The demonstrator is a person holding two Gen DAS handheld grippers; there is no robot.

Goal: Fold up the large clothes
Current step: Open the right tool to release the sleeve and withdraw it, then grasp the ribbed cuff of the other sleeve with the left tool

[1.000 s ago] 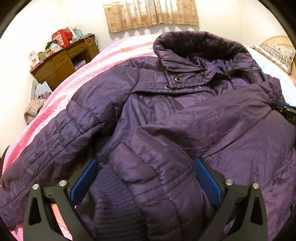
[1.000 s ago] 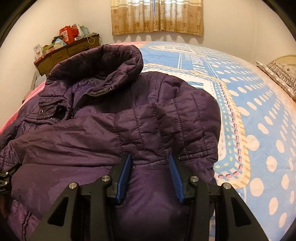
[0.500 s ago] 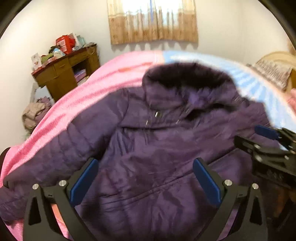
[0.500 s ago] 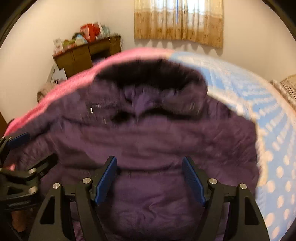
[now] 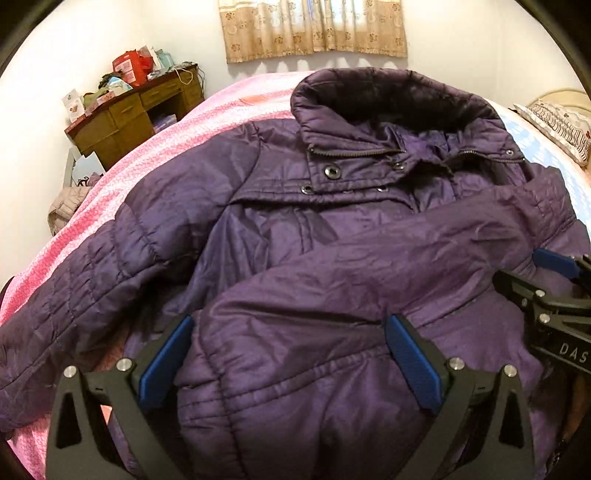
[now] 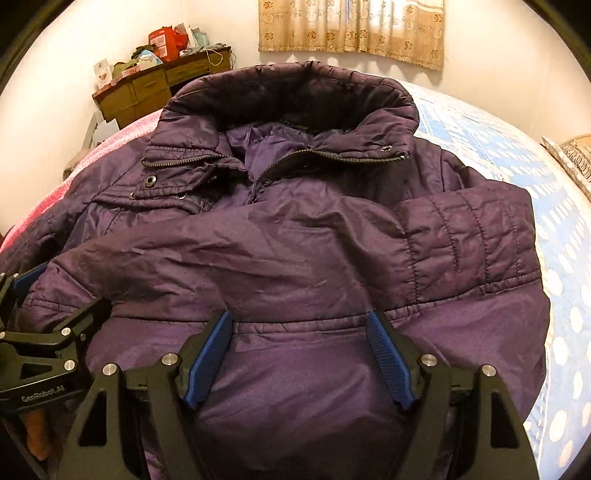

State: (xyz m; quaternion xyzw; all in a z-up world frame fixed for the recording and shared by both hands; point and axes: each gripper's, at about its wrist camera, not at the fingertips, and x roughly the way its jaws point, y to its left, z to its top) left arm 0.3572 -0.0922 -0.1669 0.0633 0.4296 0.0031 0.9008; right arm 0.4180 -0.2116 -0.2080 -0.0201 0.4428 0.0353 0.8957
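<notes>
1. Jacket point(image 5: 332, 229): one purple padded jacket is laid front-up on the bed, its hem nearest both cameras. The shell is shiny and creased, with quilted stitching on the sleeves.
2. Two grippers are seen over the hem. The left gripper point(image 5: 288, 362) is held with its jaws wide apart, blue ribbed pads either side of the fabric, nothing clamped. The right gripper point(image 6: 299, 358) is likewise spread open above the waist seam, with nothing pinched.
3. One quilted sleeve point(image 6: 465, 240) is folded across the chest; the other sleeve point(image 5: 74, 295) is stretched out over the pink side of the bed.
4. Several round metal snaps point(image 5: 330, 171) and one zipper point(image 6: 295, 155) are seen below the upright collar point(image 6: 291, 96), which is lined in darker material.
5. One bedspread is seen: pink knit point(image 5: 155, 147) on one side, blue dotted print point(image 6: 554, 229) on the other.
6. One wooden desk point(image 5: 136, 114) with clutter on top and one patterned beige curtain point(image 6: 351, 29) are seen at the far wall.
</notes>
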